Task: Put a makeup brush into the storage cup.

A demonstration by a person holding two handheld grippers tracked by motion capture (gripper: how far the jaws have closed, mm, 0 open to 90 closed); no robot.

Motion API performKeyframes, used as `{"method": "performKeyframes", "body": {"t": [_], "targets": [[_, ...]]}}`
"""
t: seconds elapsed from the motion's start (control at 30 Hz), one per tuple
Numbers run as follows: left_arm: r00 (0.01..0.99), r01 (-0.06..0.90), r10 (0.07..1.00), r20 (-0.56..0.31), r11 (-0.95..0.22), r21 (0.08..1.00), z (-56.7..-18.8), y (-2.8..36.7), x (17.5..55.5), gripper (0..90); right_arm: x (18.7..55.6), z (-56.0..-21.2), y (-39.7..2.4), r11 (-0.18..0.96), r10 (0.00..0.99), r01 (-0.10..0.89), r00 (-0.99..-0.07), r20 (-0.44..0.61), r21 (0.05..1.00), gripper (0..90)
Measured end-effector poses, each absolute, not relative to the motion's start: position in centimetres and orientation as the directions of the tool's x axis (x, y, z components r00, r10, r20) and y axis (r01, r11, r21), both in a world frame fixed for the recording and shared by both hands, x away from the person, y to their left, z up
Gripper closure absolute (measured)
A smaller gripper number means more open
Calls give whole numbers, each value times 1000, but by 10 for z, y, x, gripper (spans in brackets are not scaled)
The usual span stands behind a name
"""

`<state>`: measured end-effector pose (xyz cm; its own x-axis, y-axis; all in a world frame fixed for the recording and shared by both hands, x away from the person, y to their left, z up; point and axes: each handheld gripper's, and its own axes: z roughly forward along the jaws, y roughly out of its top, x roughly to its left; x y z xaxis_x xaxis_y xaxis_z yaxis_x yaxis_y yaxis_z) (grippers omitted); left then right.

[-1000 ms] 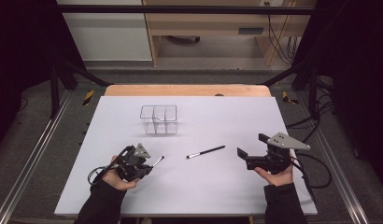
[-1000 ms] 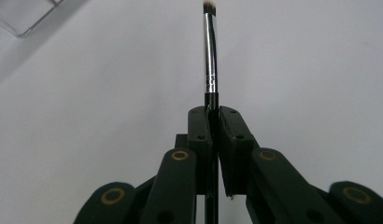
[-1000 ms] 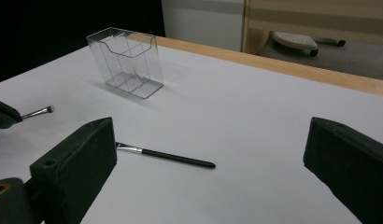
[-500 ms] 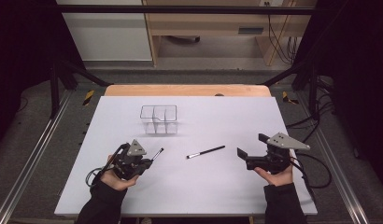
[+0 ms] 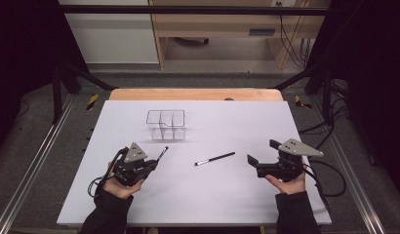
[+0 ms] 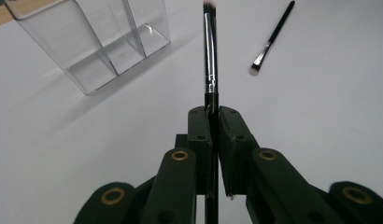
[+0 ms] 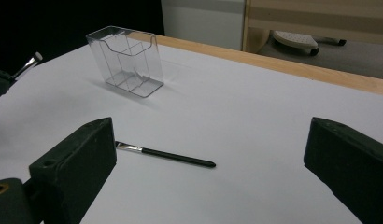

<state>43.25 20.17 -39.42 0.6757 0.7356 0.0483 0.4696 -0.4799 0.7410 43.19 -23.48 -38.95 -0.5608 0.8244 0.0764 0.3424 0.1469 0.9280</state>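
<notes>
One thin black makeup brush (image 6: 209, 56) is clamped tight in the left tool (image 5: 151, 165), lower left of the high view, bristles pointing up toward the clear plastic box with compartments (image 5: 166, 125). Next, I think, it must tip into a slot. The right tool (image 5: 254, 162) stands wide apart, holding nothing, near a second black brush (image 5: 215, 159) lying mid-surface.

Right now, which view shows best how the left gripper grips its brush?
The left gripper view: the left gripper pinches the held brush by its handle, bristles forward. The high view shows its tip poking out, small. The right gripper view catches its tip at the left edge.
</notes>
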Motion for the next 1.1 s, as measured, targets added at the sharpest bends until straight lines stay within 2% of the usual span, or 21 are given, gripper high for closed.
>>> {"method": "performKeyframes", "body": {"t": [0.5,1.1], "targets": [[618,413,785,37,-365,834,-385,209,427,832,432,-390,-234,150,825,343,-560,74,927,27],[587,360,809,21,-284,888,-374,210,429,832,432,-390,-233,146,824,346,-561,79,927,26]]}}
